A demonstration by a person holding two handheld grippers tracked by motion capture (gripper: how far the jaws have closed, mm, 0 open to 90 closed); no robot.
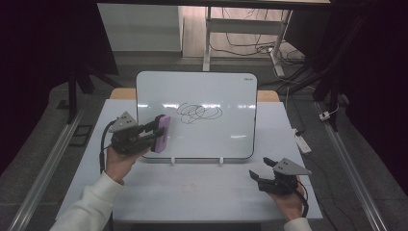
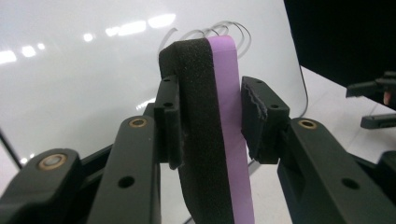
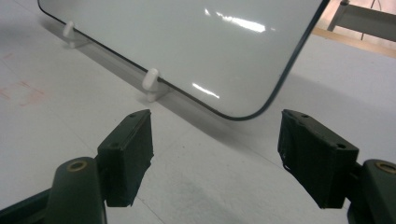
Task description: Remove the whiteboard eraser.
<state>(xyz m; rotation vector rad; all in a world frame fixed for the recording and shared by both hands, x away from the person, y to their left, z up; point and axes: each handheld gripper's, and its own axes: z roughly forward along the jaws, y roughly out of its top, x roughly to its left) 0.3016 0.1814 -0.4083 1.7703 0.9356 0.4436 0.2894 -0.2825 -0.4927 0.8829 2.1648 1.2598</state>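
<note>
A whiteboard (image 1: 202, 91) stands tilted on white feet on the table, with a black scribble (image 1: 198, 112) near its middle. My left gripper (image 1: 158, 132) is shut on a purple eraser (image 1: 162, 133) with a black foam pad, held in front of the board's lower left part. In the left gripper view the eraser (image 2: 219, 140) stands on edge between the jaws, the scribble (image 2: 219, 29) just beyond its top. My right gripper (image 1: 261, 168) rests open above the table at the front right, nothing between its fingers; its view faces the board's lower corner (image 3: 247, 114).
The board's white feet (image 3: 152, 84) stand on the white table (image 1: 202, 192). A faint red stain (image 3: 25, 91) marks the tabletop. Behind the table are a desk frame and cables on the floor (image 1: 250, 45). A small white device (image 1: 302, 143) lies by the table's right edge.
</note>
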